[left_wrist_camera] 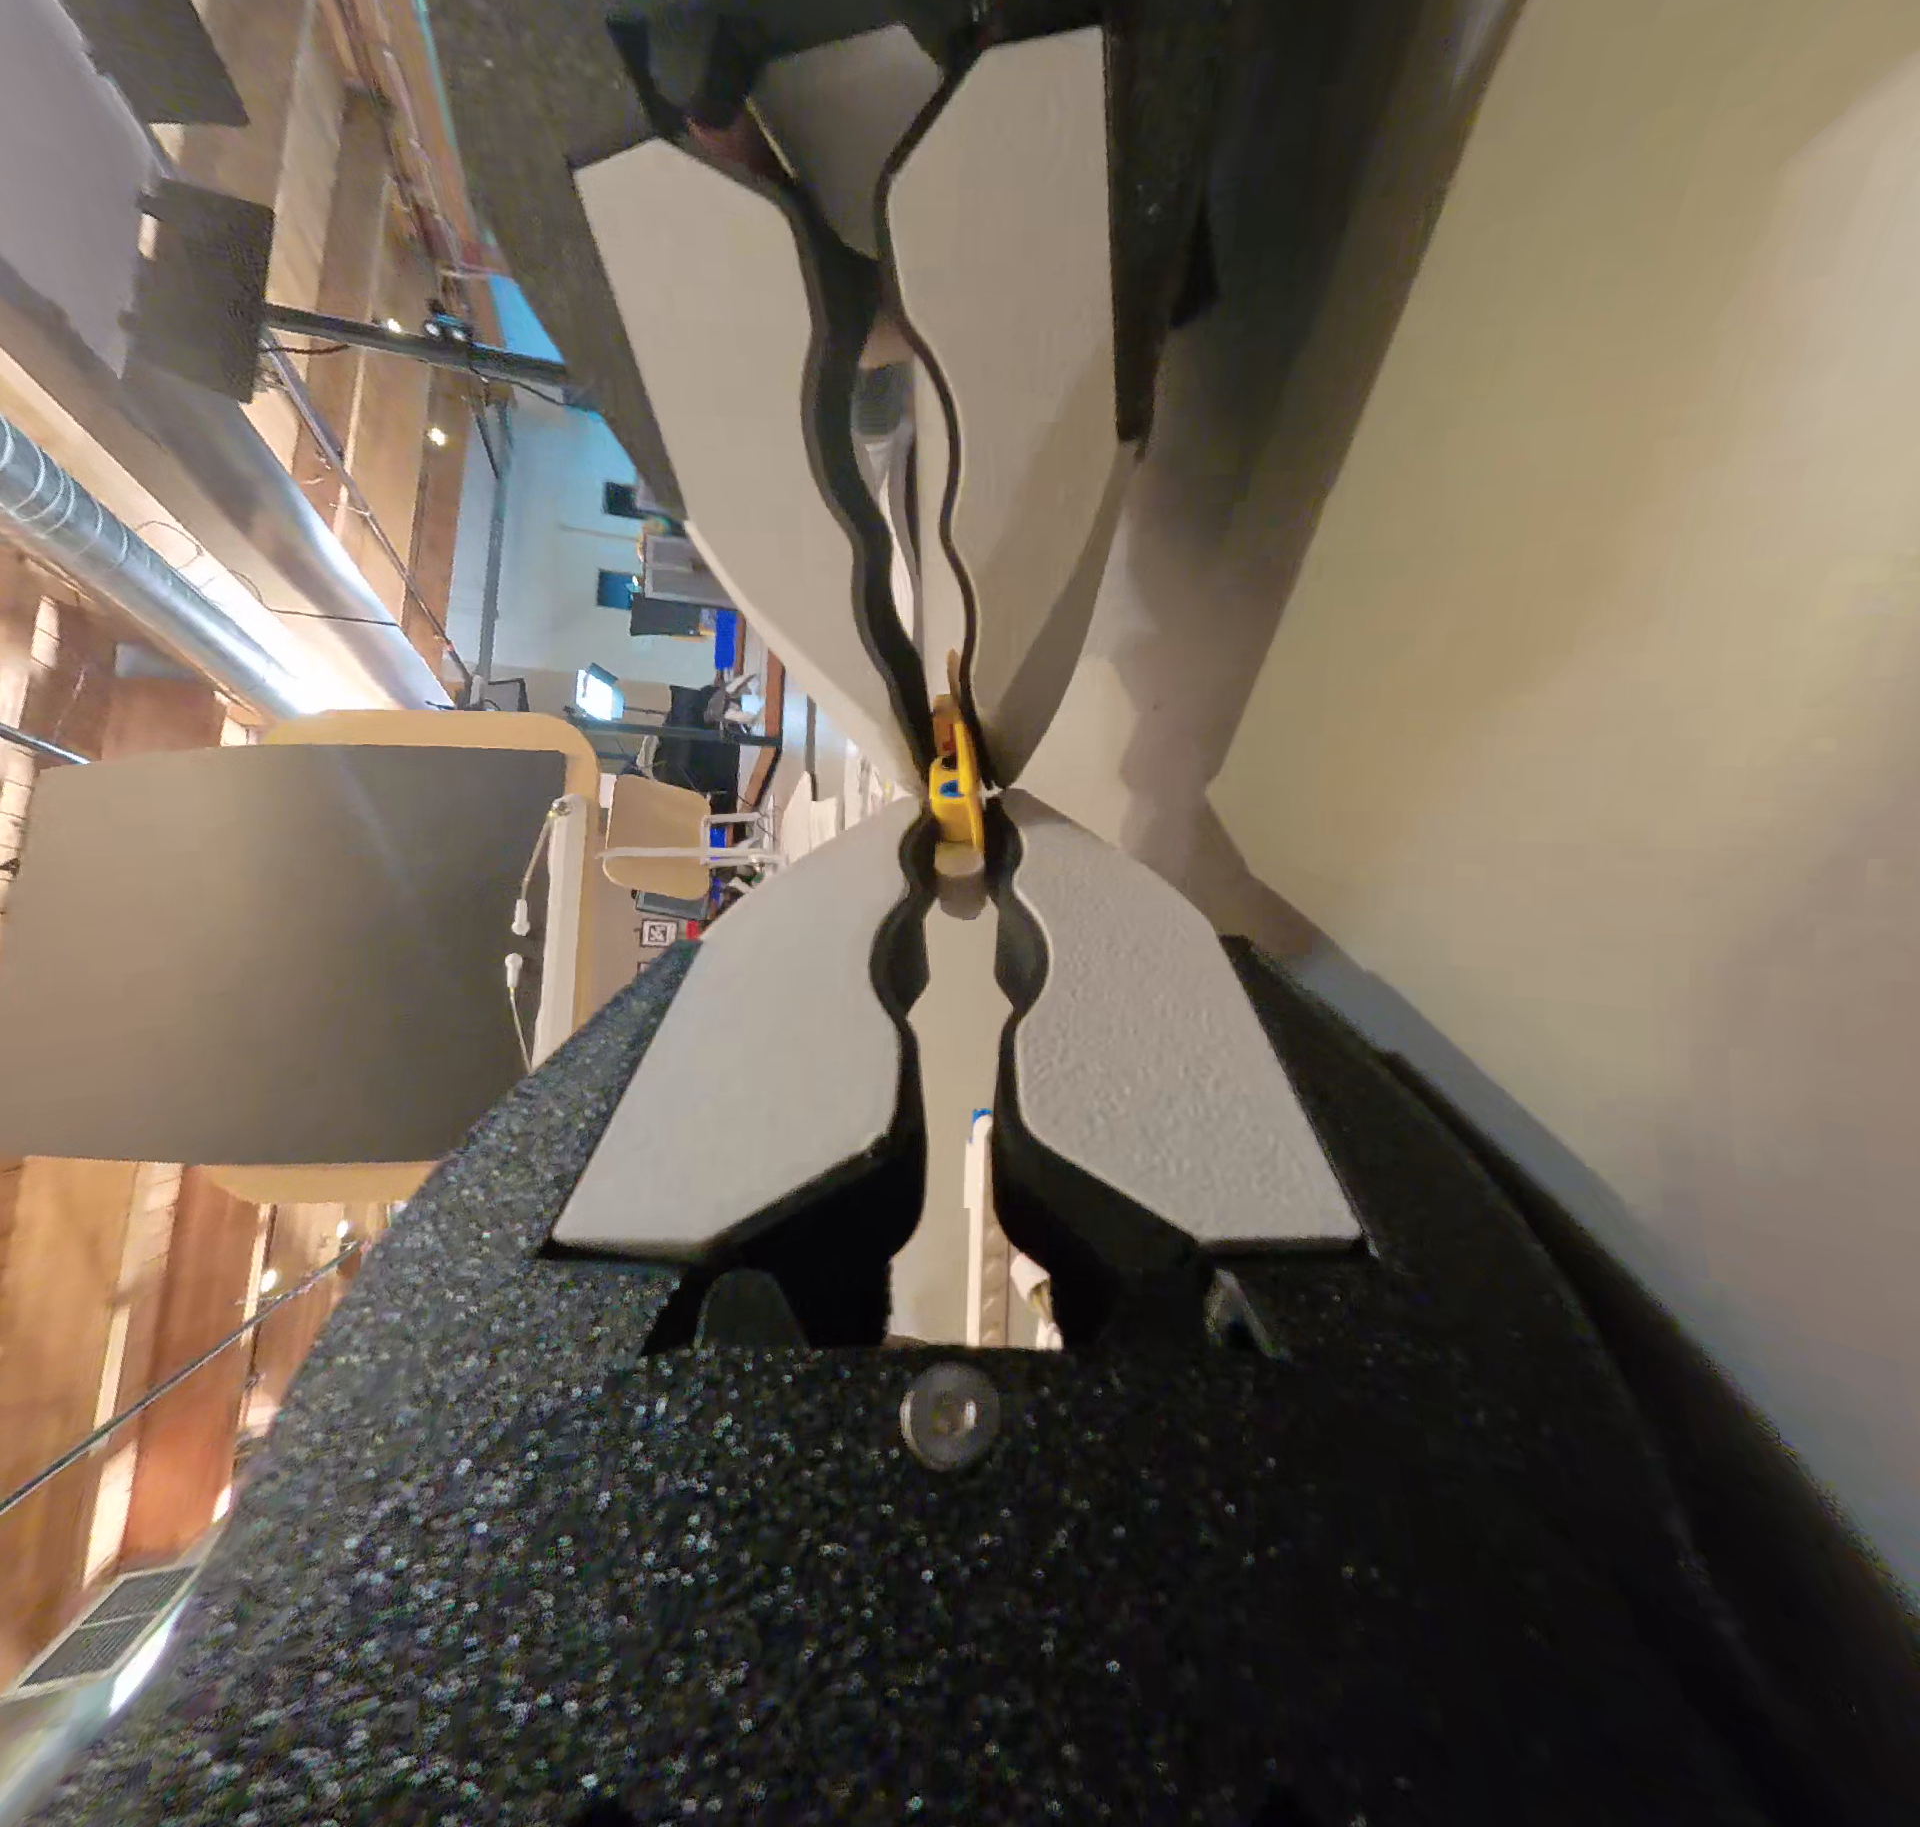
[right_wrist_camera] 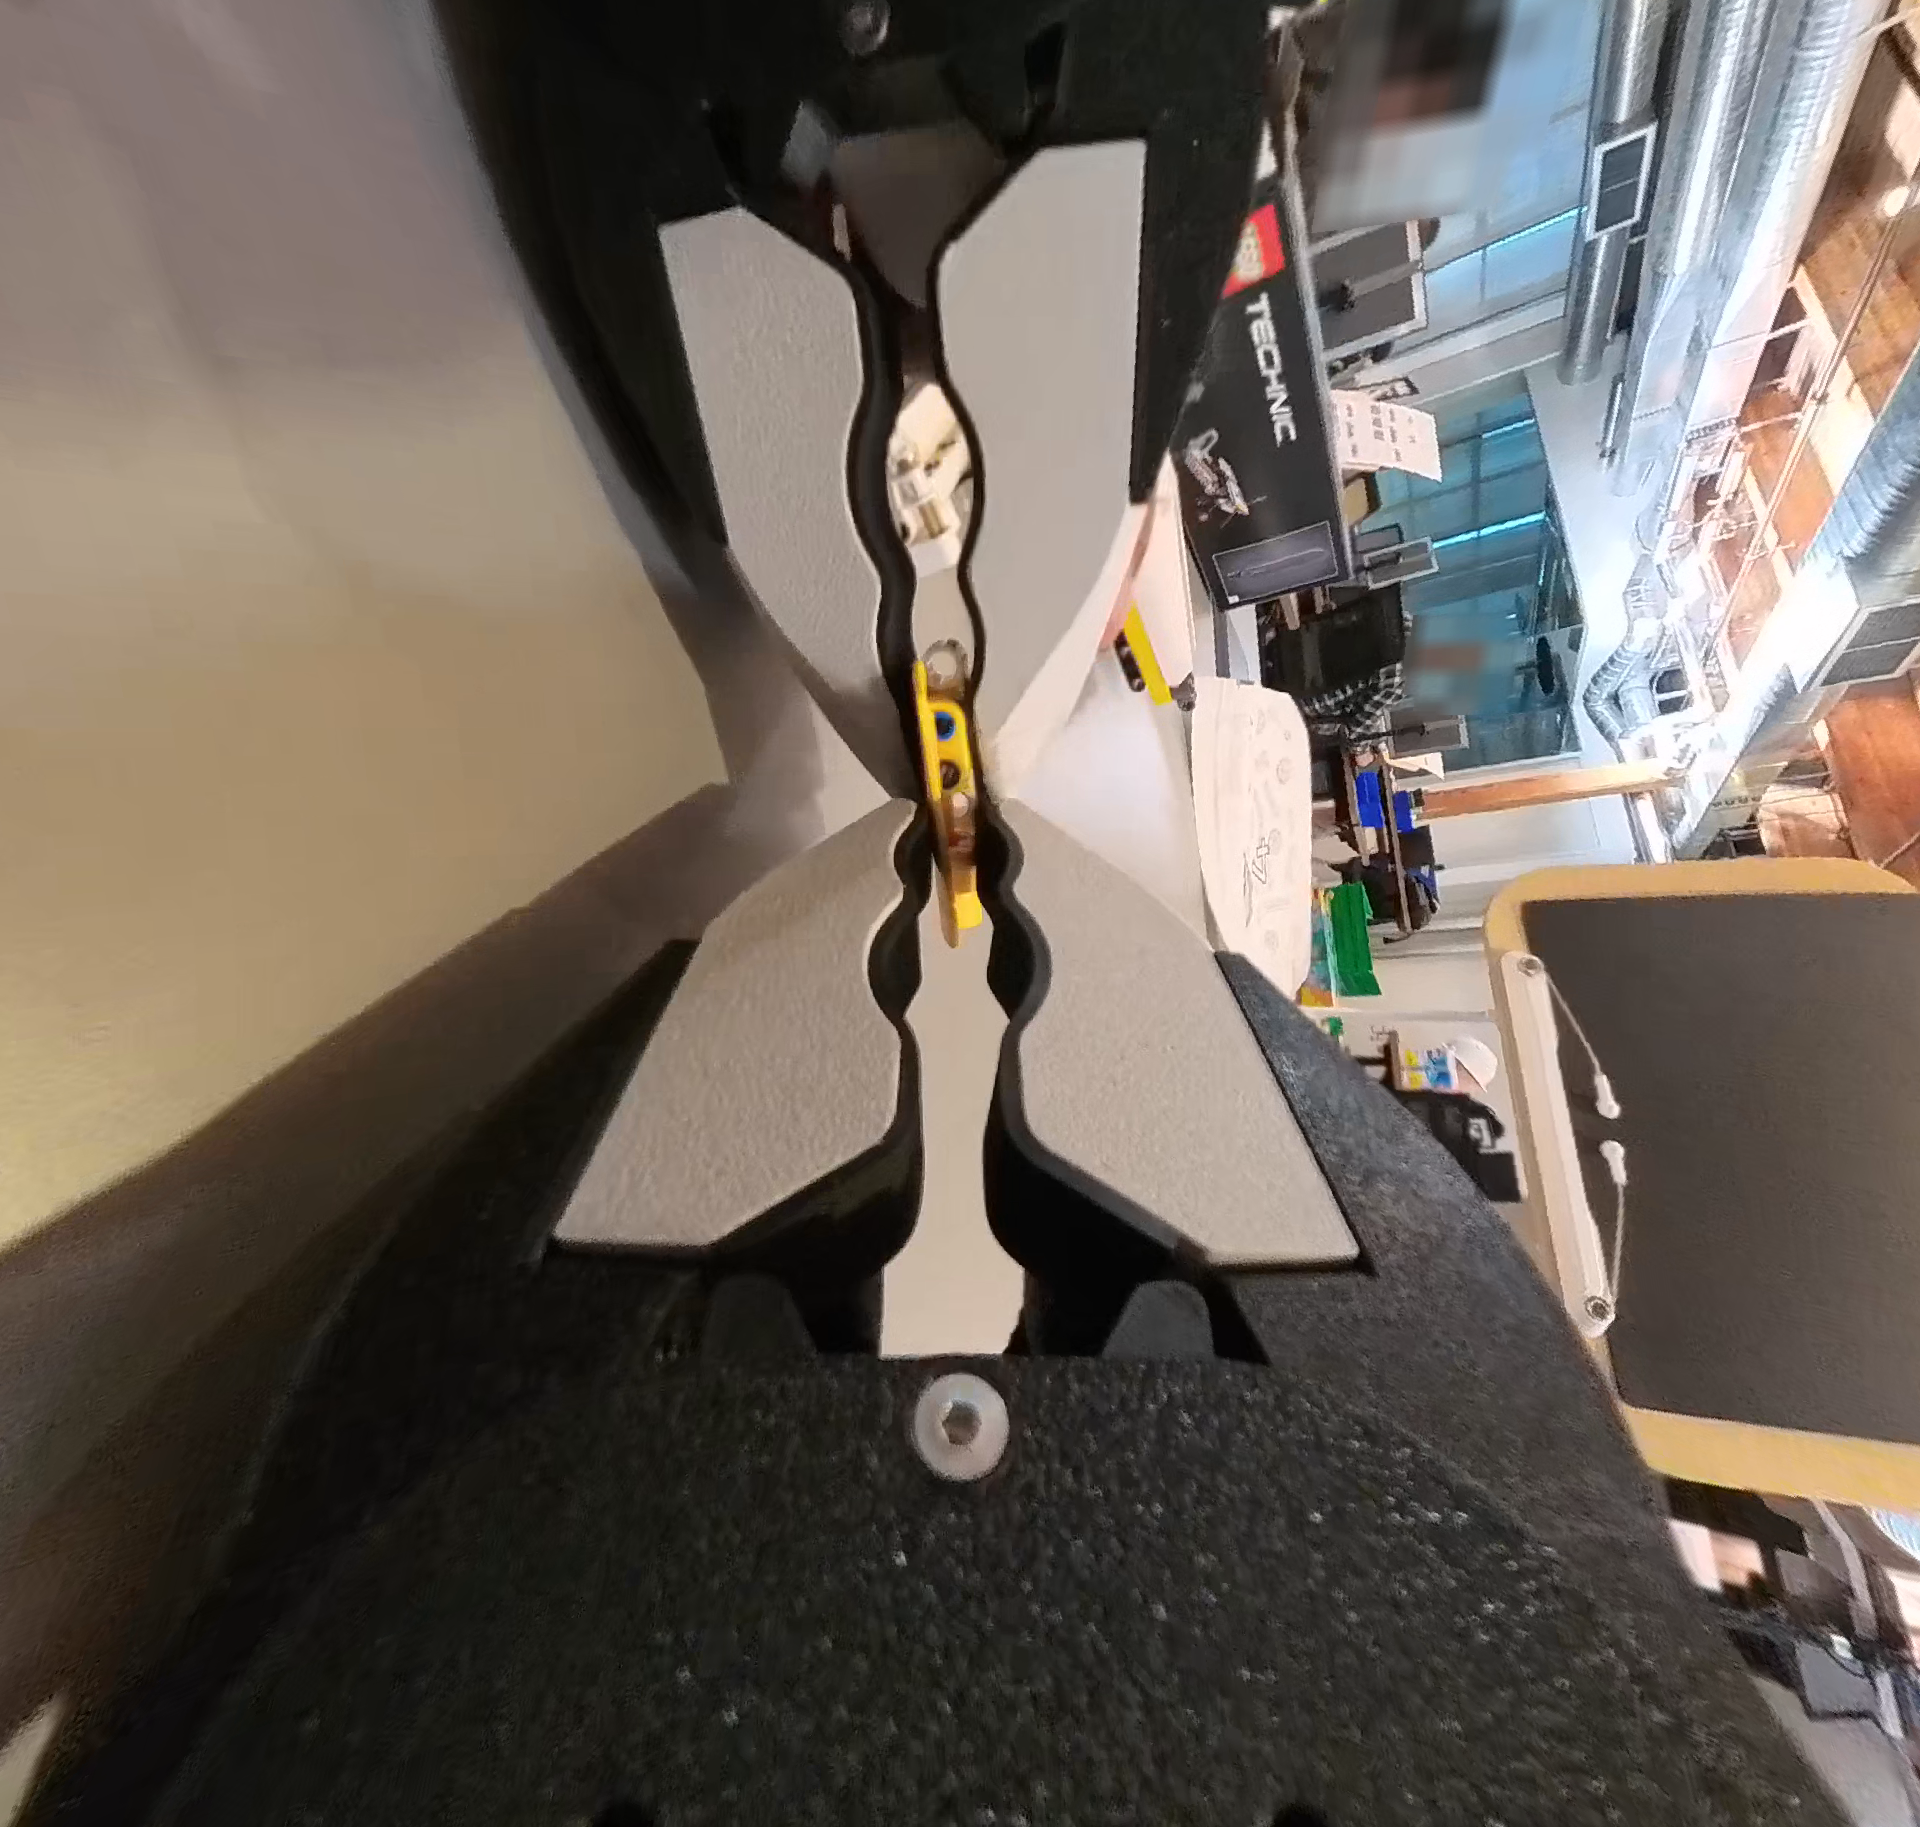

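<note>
Between both jaws, yellow beam (right_wrist_camera: 948,801), box (right_wrist_camera: 1262,458) beyond

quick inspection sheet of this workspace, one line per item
surface: pale tabletop, bare where visible.
job's things: yellow holed toy beam with a blue pin, clamped at both ends; grey peg on it.
clutter: second yellow beam, printed sheet, black toy box.
grippers: left claw and right claw meet tip to tip, each shut on the beam.
cables: white cords on a black board.
surroundings: silver ducts, shelving, desks.
</note>
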Motion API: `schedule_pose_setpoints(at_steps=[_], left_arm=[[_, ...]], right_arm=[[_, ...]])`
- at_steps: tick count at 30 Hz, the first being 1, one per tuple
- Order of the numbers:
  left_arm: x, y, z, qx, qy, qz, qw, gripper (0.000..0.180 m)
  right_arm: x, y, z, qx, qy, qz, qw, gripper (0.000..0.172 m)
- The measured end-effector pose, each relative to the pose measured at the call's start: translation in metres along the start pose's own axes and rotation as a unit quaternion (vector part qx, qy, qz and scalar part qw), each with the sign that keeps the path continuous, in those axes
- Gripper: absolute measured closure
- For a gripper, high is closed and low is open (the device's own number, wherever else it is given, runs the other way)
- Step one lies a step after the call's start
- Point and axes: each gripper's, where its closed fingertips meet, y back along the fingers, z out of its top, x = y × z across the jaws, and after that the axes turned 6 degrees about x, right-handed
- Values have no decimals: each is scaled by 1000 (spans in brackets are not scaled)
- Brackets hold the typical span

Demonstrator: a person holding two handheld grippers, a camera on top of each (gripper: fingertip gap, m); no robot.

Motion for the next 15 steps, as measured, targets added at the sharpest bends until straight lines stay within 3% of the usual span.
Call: schedule_pose_setpoints(at_steps=[15], left_arm=[[-4,4,7,-39,45,-14,998,170]], right_arm=[[7,15,12,-53,-4,13,999,164]])
